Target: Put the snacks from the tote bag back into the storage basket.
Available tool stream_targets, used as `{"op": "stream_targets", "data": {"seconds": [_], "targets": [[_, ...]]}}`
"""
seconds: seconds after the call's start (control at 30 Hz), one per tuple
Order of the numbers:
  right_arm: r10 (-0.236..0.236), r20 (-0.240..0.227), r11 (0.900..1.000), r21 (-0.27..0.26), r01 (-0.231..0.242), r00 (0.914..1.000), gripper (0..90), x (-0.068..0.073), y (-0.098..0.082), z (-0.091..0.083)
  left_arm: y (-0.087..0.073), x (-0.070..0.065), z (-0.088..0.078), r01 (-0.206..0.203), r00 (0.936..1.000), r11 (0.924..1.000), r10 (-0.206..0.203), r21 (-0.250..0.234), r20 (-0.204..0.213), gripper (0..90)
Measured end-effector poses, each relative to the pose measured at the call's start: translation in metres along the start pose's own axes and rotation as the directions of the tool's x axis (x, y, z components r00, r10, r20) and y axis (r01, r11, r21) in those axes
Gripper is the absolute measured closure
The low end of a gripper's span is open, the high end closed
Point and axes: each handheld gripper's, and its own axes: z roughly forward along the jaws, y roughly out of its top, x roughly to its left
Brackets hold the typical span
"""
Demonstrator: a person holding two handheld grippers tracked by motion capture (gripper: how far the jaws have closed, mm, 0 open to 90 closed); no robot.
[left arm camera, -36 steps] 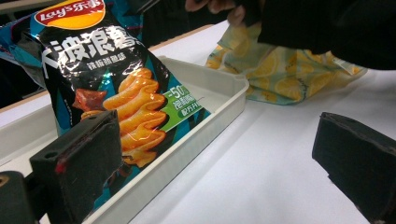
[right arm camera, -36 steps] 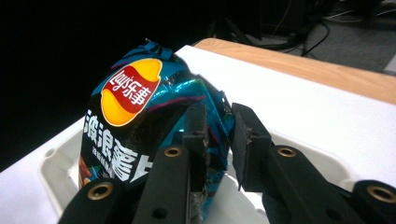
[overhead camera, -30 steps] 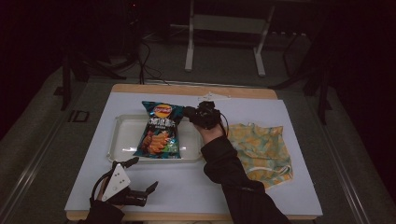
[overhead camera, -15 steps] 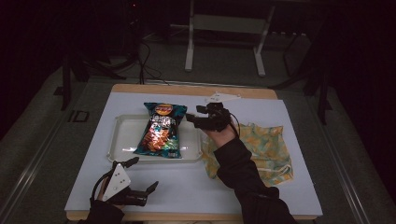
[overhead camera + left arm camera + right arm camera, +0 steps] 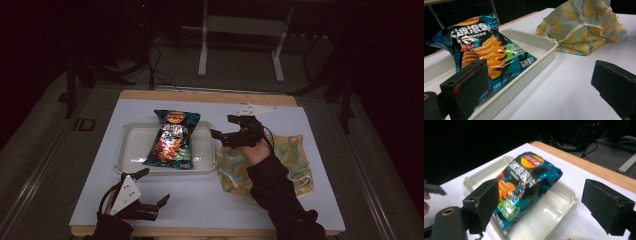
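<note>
We find the chip bag (image 5: 173, 139) lying flat in the white tray (image 5: 131, 150) at mid-desk, its top end overhanging the far rim, its lower end resting on the tray floor. By our reading the placing step is done: the bag sits free, nothing gripping it.

The right gripper (image 5: 231, 131) hovers just beside the tray's right edge, above the near corner of the yellow patterned cloth (image 5: 292, 155). Its jaws have just been opening and now stand wide apart with nothing between them; in the right gripper view the bag (image 5: 524, 185) lies beyond the two pads, untouched.

The left gripper (image 5: 152, 192) rests low at the near left of the desk (image 5: 210, 200), in front of the tray, jaws spread wide and empty. From the left gripper view we see bag (image 5: 484, 50), tray wall (image 5: 534, 62) and the bunched cloth (image 5: 584, 27) ahead of it.

What remains, as we judge it: possibly the cloth, lying crumpled and untouched to the right of the tray. Whether it goes in the tray too, we cannot tell.
</note>
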Motion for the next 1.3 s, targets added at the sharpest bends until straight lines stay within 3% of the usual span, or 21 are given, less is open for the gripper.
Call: {"op": "stream_targets", "data": {"seconds": [0.1, 0.43, 0.9, 1.3], "targets": [[0.019, -0.011, 1.0, 0.002, -0.019, 0.9998, 13.9, -0.005, -0.005, -0.007, 0.0, 0.0, 0.0, -0.001, 1.0, 1.0, 0.001, 0.001, 0.0, 2.1], [0.025, 0.094, 1.0, -0.007, -0.024, 0.9952, 14.5, -0.022, -0.017, -0.037, 0.0, 0.0, 0.0, -0.001, 1.0, 1.0, 0.001, 0.003, 0.001, 2.1], [0.071, 0.212, 0.997, -0.038, -0.065, 0.9748, 14.5, -0.057, -0.05, -0.09, 0.0, -0.001, 0.001, -0.001, 1.0, 1.0, 0.001, 0.007, 0.004, 2.0], [0.109, 0.255, 0.993, -0.065, -0.095, 0.9608, 14.5, -0.072, -0.083, -0.127, 0.0, -0.001, 0.001, -0.002, 1.0, 1.0, 0.002, 0.008, 0.003, 2.1]]}}
